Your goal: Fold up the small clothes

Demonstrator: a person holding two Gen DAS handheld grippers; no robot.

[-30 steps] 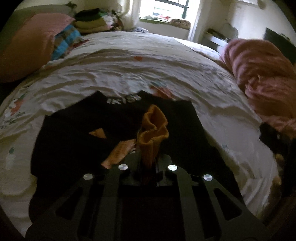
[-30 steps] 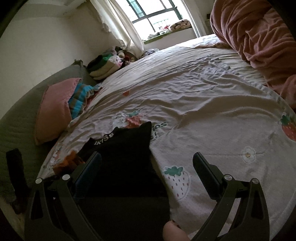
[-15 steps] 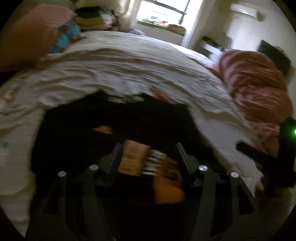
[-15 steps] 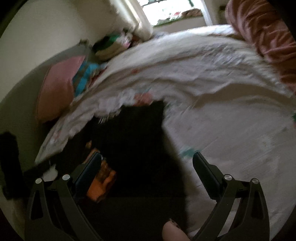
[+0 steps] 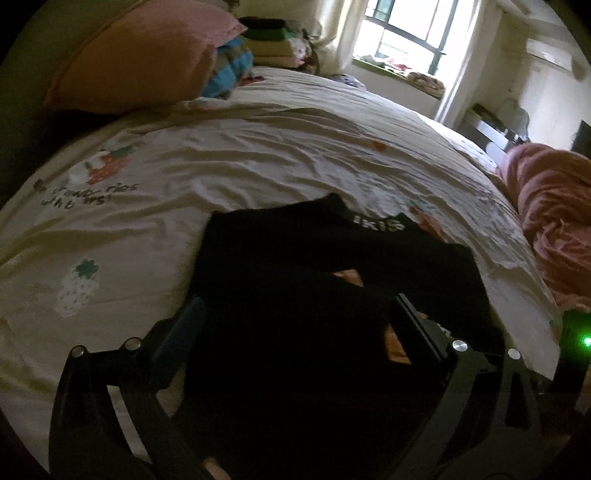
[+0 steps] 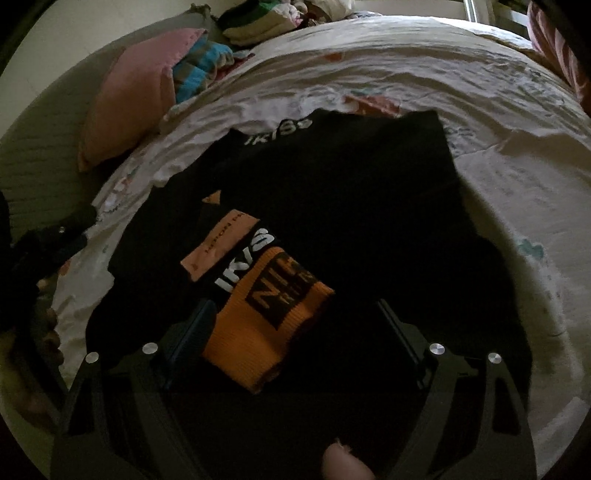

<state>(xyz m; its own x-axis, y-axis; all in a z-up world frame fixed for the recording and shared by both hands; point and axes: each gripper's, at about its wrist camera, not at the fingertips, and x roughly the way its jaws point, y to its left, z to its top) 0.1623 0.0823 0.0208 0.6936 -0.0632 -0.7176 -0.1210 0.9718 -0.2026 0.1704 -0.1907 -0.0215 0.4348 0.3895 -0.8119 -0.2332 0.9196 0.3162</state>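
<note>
A black top [image 5: 332, 258] with white "IKIS" lettering at the collar lies flat on the bed sheet [image 5: 258, 155]. It also shows in the right wrist view [image 6: 351, 192]. Its orange cuff [image 6: 266, 317] with black lettering lies folded onto the body, next to a pink label [image 6: 221, 243]. My left gripper [image 5: 295, 321] is open and empty, low over the top's near left part. My right gripper [image 6: 295, 325] is open and empty, with the orange cuff lying between its fingers.
A pink pillow [image 5: 140, 55] and a blue striped cloth [image 5: 229, 70] lie at the bed's head. A stack of folded clothes [image 5: 269, 40] sits beyond them. A pink blanket [image 5: 554, 206] is heaped at the right. The window [image 5: 406, 33] is at the back.
My left gripper has let go of the orange sleeve cuff, opened, and shifted left over the top. My right gripper has moved left over the top and now hovers above the dropped cuff.
</note>
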